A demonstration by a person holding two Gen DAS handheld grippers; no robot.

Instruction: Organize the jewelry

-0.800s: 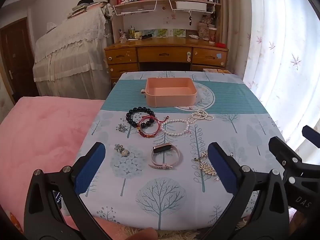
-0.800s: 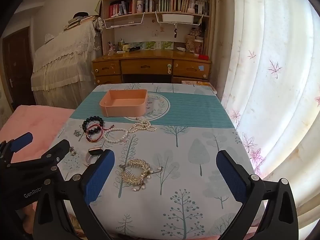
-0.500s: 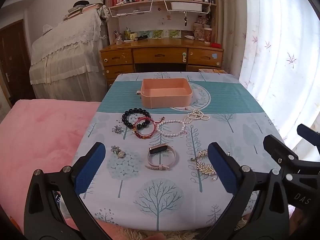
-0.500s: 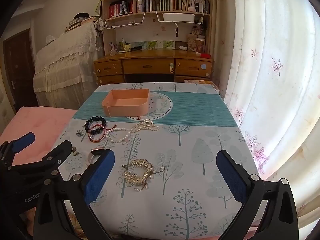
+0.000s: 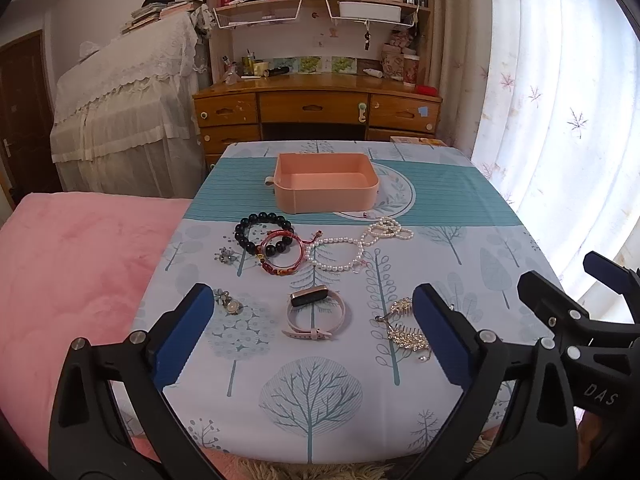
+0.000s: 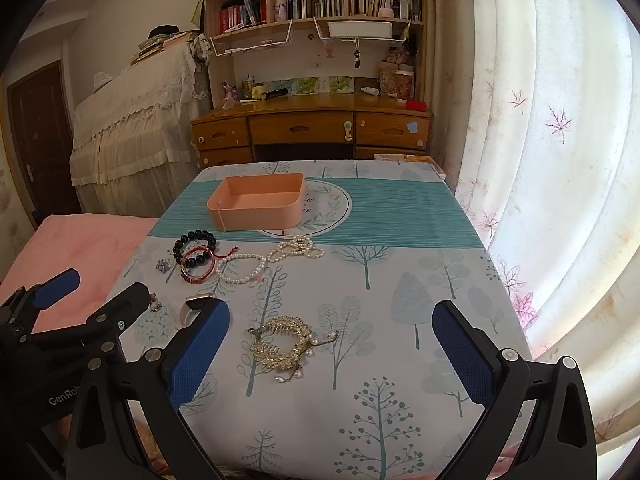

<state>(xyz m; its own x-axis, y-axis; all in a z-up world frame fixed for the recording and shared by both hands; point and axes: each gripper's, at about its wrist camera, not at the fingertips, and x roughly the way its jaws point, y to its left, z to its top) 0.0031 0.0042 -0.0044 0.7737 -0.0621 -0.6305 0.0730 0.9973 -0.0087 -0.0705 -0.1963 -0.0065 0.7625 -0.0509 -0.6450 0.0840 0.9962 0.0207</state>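
A pink box (image 5: 326, 184) stands open on the table's teal stripe; it also shows in the right wrist view (image 6: 256, 202). In front of it lie a black bead bracelet (image 5: 262, 230), a red bracelet (image 5: 282, 254), a pearl necklace (image 5: 356, 246), a pink wristband watch (image 5: 316, 314), a gold hair comb (image 6: 282, 346), and small brooches (image 5: 226, 256). My left gripper (image 5: 312, 338) is open and empty above the near table edge, framing the watch. My right gripper (image 6: 332, 350) is open and empty, framing the gold comb.
The table (image 5: 320, 412) has a tree-print cloth. A pink blanket (image 5: 72, 280) lies to its left. A wooden desk (image 5: 320, 110) with a bookshelf stands behind. A white curtain (image 5: 560, 120) hangs at the right.
Both grippers have drawn back and risen slightly, so the table looks a little farther. The jewelry has not moved. Both grippers stay open.
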